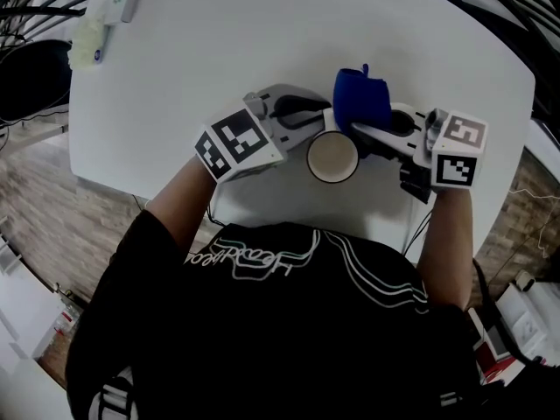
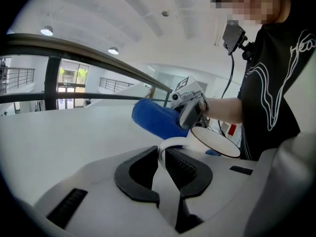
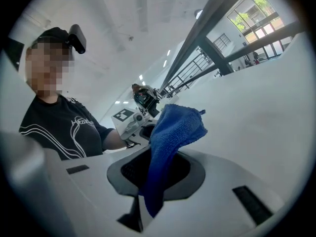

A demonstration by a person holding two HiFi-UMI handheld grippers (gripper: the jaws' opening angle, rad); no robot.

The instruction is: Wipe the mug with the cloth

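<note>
Left gripper: jaws pinched on mug's white handle.
Mug: between the grippers, near table front edge, mouth up; lifted or resting, can't tell.
Cloth: blue, bunched, just beside mug's far rim.
Right gripper: jaws clamped on cloth.
Risk: handle-only hold; wiping pressure could twist mug loose, off the edge.

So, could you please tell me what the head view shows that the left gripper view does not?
Only the head view shows the pale items at the white table's far corner. Only the left gripper view shows the left hand-held gripper shut on the mug's handle, plus ceiling lights. Both show the blue cloth held by the right hand-held gripper beside the mug.
</note>
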